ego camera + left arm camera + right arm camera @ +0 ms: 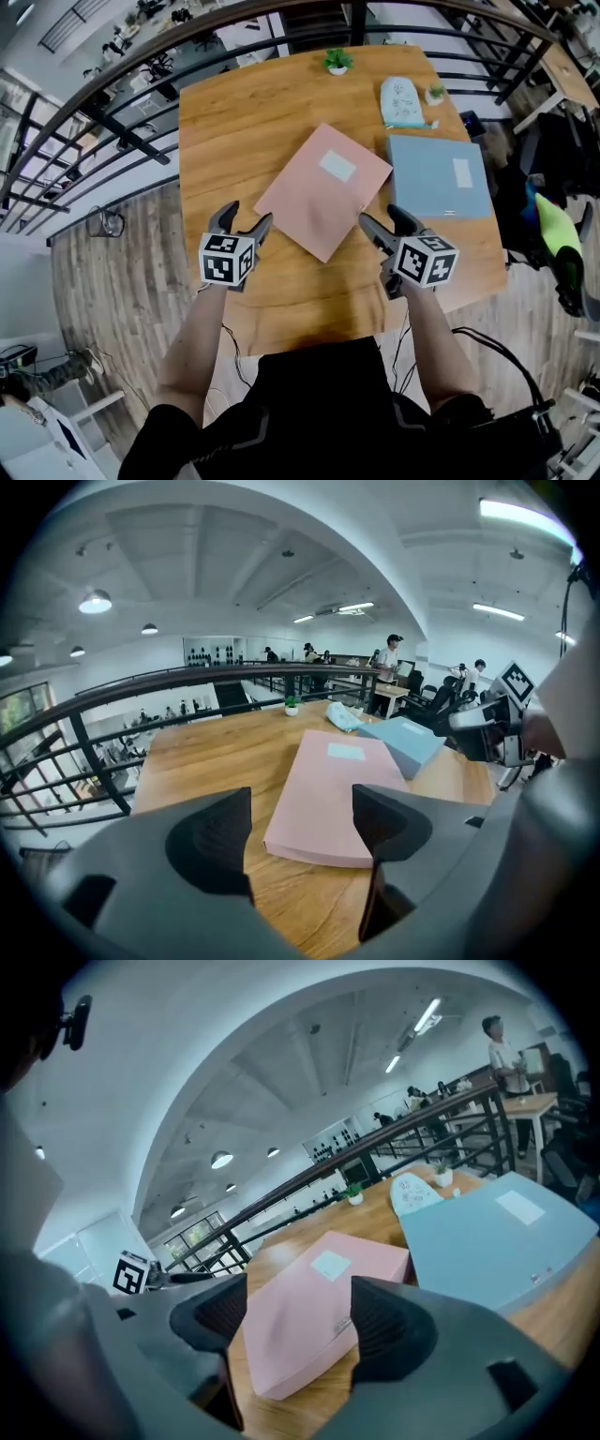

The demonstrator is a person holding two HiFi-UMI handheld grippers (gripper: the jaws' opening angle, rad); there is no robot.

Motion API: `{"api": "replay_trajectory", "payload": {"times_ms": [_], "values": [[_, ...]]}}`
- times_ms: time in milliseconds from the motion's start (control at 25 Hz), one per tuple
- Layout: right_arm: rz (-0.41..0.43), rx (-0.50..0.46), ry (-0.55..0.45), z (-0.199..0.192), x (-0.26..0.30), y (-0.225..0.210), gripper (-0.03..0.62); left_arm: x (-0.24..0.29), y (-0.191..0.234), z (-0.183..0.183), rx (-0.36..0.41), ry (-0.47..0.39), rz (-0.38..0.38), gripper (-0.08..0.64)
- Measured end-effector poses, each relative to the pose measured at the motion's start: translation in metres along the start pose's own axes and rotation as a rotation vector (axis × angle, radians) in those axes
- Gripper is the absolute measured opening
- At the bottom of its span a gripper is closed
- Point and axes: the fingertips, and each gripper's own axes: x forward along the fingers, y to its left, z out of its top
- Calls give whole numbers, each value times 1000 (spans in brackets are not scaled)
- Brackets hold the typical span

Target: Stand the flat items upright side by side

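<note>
Currently on the surface: two flat, box-like items lie on a wooden surface, neither one upright.
Pink item: the pink item lies flat near the middle, turned diagonally, with a pale label on top. Its near corner points to 6 o'clock, between the two grippers.
Blue item: the blue item lies flat at 3 o'clock from the pink one, just beside it, with a small white label on top.
Far edge: a small potted plant stands at 12 o'clock. A pale pouch lies at 1 o'clock.
Left gripper: the left gripper is at 7 o'clock from the pink item, near its lower left edge. Its fingers are apart and hold nothing; its own view shows the pink item beyond the gap.
Right gripper: the right gripper is at 5 o'clock from the pink item. Its fingers are apart and hold nothing.
Surroundings: a black railing curves round the far side.
</note>
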Motion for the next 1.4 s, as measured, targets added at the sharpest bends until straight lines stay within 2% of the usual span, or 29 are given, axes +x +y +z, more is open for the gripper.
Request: {"api": "replay_trajectory", "payload": {"times_ms": [120,200,360,720,880,960,1080,1240,1280,1400], "values": [[-1,95,28,-11,19,-16,348,20,0,-13,-33,65,-9,349],[-10,119,45,-18,29,-26,348,30,-2,-20,-40,102,-16,348],[-73,224,64,-31,54,-50,350,52,-2,-26,-24,156,-28,349],[-197,367,85,-55,86,-78,350,94,17,-40,30,232,-71,348],[-218,430,94,-71,95,-85,350,104,19,-49,11,252,-114,349],[-205,439,95,-75,100,-86,348,107,19,-46,-10,245,-134,348],[-210,413,84,-78,104,-85,327,114,17,-44,-5,250,-167,348],[-214,427,55,-83,103,-84,311,114,12,-49,-8,266,-230,328],[-211,428,55,-85,103,-81,310,112,12,-50,8,263,-231,287],[-196,432,67,-94,103,-70,307,103,16,-57,42,237,-216,282]]}}
